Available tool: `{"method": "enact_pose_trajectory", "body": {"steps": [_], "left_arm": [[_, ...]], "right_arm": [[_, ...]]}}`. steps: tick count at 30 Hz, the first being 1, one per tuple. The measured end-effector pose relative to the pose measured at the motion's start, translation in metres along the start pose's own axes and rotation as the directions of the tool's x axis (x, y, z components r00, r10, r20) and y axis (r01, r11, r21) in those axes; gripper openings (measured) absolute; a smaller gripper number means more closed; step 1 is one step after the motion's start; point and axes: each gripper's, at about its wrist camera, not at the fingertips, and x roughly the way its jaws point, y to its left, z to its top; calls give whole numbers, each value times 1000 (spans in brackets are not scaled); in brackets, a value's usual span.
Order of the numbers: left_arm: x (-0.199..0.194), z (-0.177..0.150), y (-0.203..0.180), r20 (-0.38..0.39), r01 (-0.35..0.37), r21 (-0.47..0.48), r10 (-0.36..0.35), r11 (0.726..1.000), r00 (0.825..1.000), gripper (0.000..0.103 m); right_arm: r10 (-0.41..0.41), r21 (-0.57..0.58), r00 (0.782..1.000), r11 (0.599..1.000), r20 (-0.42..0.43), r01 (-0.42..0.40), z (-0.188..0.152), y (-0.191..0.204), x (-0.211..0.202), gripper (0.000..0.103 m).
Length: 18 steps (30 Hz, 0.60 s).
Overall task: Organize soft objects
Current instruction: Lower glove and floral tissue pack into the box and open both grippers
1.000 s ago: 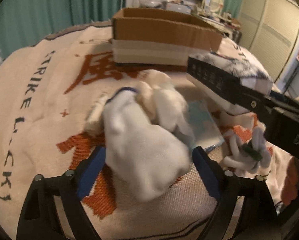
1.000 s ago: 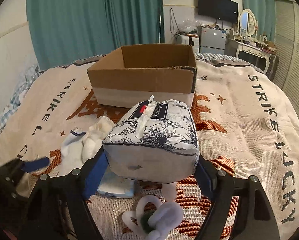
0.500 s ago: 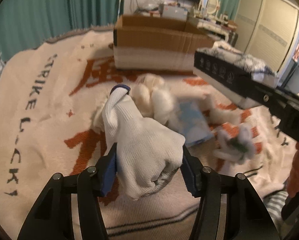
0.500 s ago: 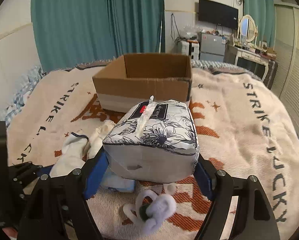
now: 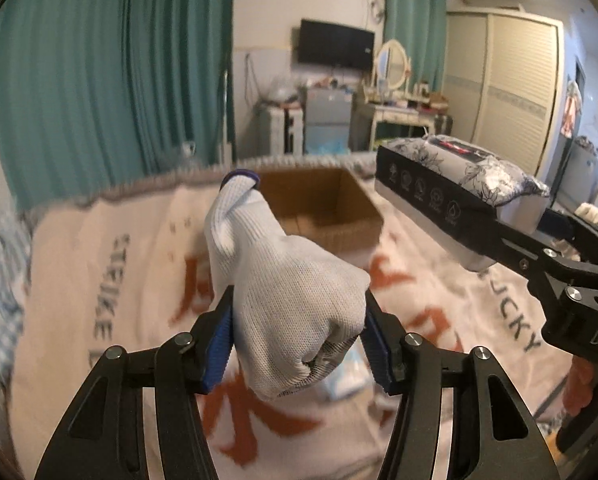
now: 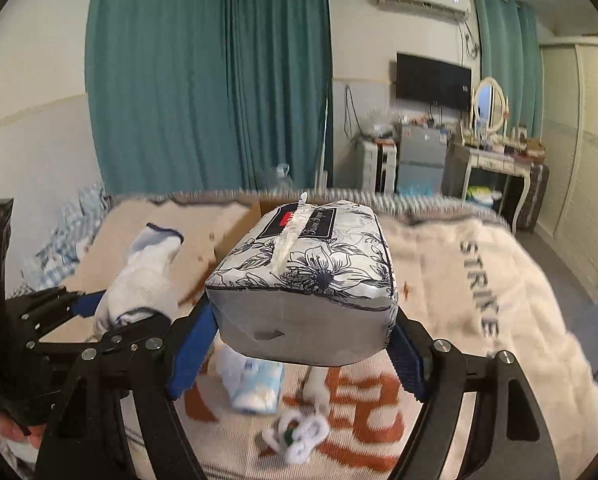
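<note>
The left gripper (image 5: 297,344) has its jaws closed on a bunched white glove (image 5: 287,300), held in the air above the blanket-covered bed (image 6: 479,320). The right gripper (image 6: 299,348) clamps a floral tissue pack (image 6: 311,268) across its short sides, also aloft. The open cardboard box (image 5: 323,208) sits near the bed's far edge. Both items look light and squashy; the glove will sag and should be gripped mid-bundle, the pack's slick film low on its flanks. A small blue packet (image 6: 255,388) and white fluffy toy (image 6: 299,436) lie near the bed's front edge.
</note>
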Motion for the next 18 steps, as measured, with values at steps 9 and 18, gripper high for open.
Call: {"method": "enact_pose_trajectory", "body": {"steps": [9, 18], "left_arm": [[74, 76, 13, 35, 21, 42, -22, 999, 999, 56], [202, 93, 30, -35, 7, 53, -5, 999, 999, 56]], "right_arm": [[45, 9, 998, 999, 45, -45, 84, -18, 70, 78], [55, 53, 995, 997, -83, -51, 87, -50, 214, 78]]}}
